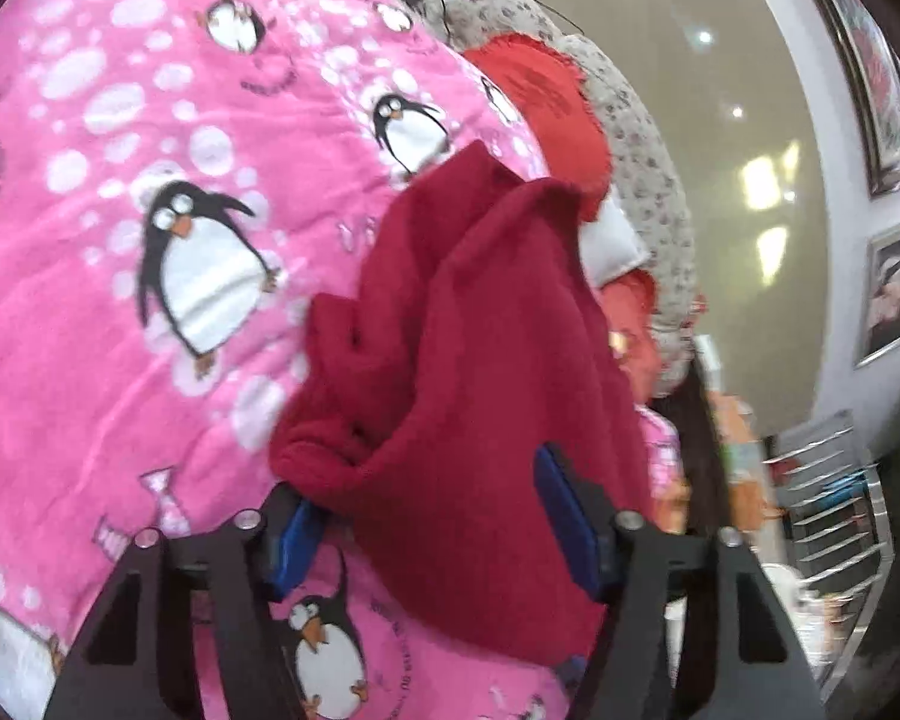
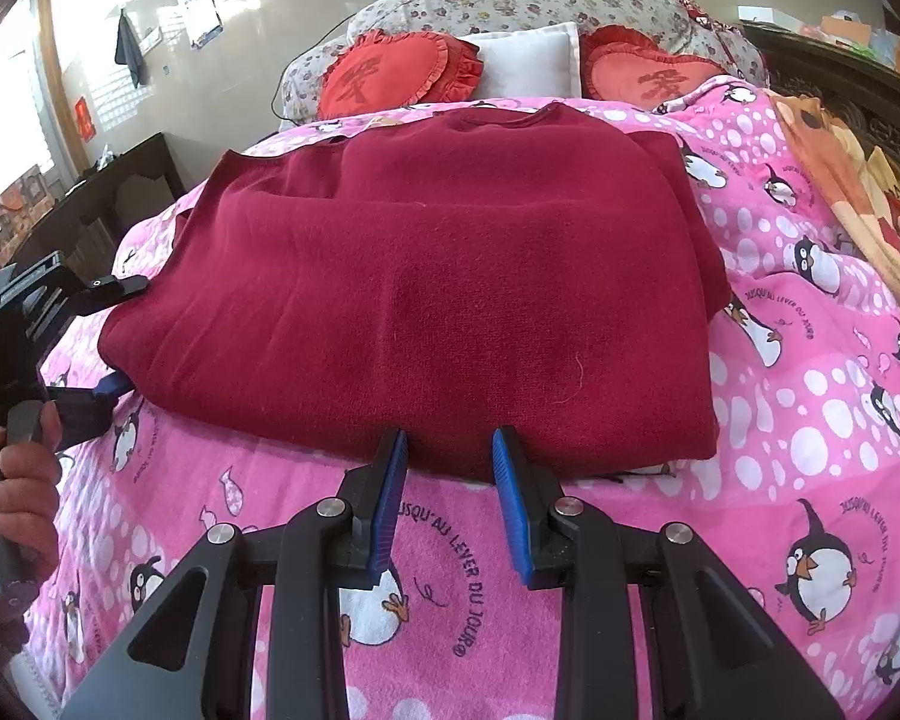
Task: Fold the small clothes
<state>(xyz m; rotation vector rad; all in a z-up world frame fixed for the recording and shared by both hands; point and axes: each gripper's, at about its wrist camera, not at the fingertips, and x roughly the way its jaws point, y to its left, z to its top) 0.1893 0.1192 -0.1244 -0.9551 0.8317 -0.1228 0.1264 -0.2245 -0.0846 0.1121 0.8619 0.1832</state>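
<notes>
The dark red sweater (image 2: 414, 300) lies folded on the pink penguin blanket (image 2: 810, 420), below the heart-shaped cushions (image 2: 390, 75). The right gripper (image 2: 447, 456) clamps its near hem. The left gripper (image 1: 432, 516) straddles the left edge, jaws partly open, cloth bunched between them.

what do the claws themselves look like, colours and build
Both match: the right claw and left claw have matte black angular linkage arms with triangular cutouts, round silver pivot pins, and blue ribbed pads on the fingers. No cables or sleeves are visible.
</notes>
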